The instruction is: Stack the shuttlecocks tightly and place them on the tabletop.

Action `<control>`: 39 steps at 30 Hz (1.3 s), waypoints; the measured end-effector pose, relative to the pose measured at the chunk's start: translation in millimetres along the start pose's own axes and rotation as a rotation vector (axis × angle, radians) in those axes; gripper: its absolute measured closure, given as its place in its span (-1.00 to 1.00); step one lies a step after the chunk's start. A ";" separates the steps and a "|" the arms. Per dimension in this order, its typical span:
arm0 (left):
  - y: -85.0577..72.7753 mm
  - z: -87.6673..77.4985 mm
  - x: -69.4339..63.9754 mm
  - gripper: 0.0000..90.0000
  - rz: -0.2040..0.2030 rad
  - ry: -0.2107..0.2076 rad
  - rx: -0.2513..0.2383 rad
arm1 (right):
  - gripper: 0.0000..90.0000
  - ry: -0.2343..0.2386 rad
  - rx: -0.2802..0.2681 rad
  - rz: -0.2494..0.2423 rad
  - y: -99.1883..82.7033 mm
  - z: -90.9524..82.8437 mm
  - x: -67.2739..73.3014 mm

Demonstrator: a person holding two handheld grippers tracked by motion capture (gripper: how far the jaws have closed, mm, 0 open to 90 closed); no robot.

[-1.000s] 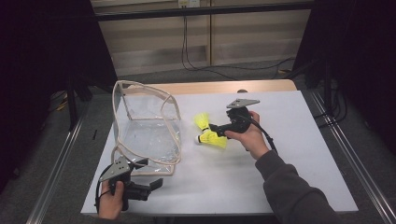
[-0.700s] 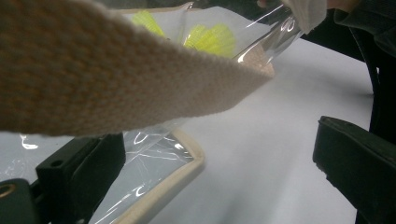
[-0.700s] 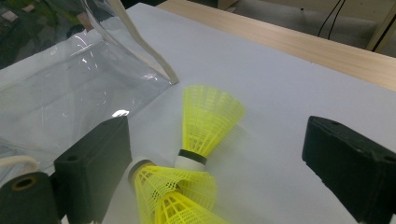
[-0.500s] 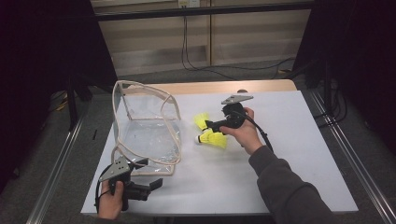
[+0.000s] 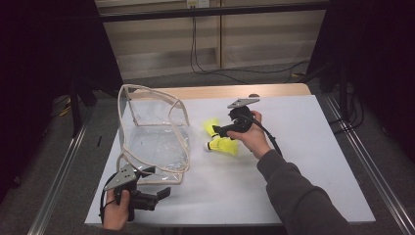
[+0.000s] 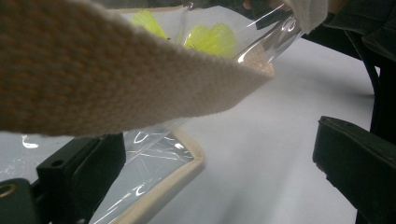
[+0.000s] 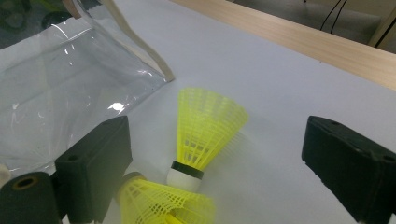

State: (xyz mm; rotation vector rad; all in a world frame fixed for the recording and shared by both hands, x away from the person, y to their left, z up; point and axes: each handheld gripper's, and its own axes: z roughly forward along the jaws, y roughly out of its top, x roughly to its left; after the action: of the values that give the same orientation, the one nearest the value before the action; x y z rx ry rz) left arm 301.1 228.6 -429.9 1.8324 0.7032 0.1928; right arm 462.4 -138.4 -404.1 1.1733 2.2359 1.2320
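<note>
Table (image 5: 303, 161): a white top with a strip of bare wood along its far edge, seen from the high view; everything below rests on it.
Bag (image 5: 154, 132): a clear plastic bag with cream cloth trim and a cream strap, standing on the left half of the table with its mouth open to the top (the plastic shines with glare). In the left gripper view the strap (image 6: 116, 79) crosses the upper frame close to the camera, and a trimmed corner of the bag lies between the two jaws.
Right gripper (image 5: 219, 131): held in the person's right hand (image 5: 252, 137) near the middle of the table, pointing left toward the bag. Its jaws stand wide apart and grip nothing; in the right gripper view one shuttlecock sits in the gap between them.
Left gripper (image 5: 164, 192): held in the left hand (image 5: 117, 210) at the near left edge of the table, just in front of the bag. Its jaws are spread wide, not clamped on anything.
Shuttlecocks: two, yellow, lying on the white top just right of the bag and touching neither it nor the jaws.
Far shuttlecock (image 7: 205, 128): its white cork tip points toward the camera in the right gripper view.
Near shuttlecock (image 7: 163, 203): lies on its side at the bottom of that view, close under the first one's tip.
</note>
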 end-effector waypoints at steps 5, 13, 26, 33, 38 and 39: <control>0.3 0.1 0.1 -0.94 -0.001 0.001 -0.001 | -0.83 0.000 0.010 0.003 1.0 4.6 -1.6; 0.1 0.3 0.1 -0.95 -0.001 0.001 -0.002 | -0.81 0.000 0.017 0.008 3.9 10.4 -2.9; -0.1 0.2 0.1 -0.95 -0.005 0.001 -0.003 | -0.81 0.008 0.035 0.011 8.5 18.4 -5.4; -0.1 0.2 -0.1 -0.95 -0.008 0.002 -0.004 | -0.83 0.015 0.030 0.015 12.3 23.5 -5.6; -0.4 0.3 0.0 -0.95 -0.010 0.002 -0.003 | -0.81 0.019 0.040 0.012 11.2 28.5 -6.3; -0.5 0.5 0.0 -0.95 -0.010 0.002 -0.004 | -0.80 0.021 0.040 0.018 10.9 29.1 -6.9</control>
State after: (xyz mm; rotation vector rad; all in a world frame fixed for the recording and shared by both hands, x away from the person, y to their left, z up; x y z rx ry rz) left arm 301.2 228.3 -430.5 1.8249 0.7125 0.1896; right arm 490.0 -125.0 -412.5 1.2033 2.2799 1.2180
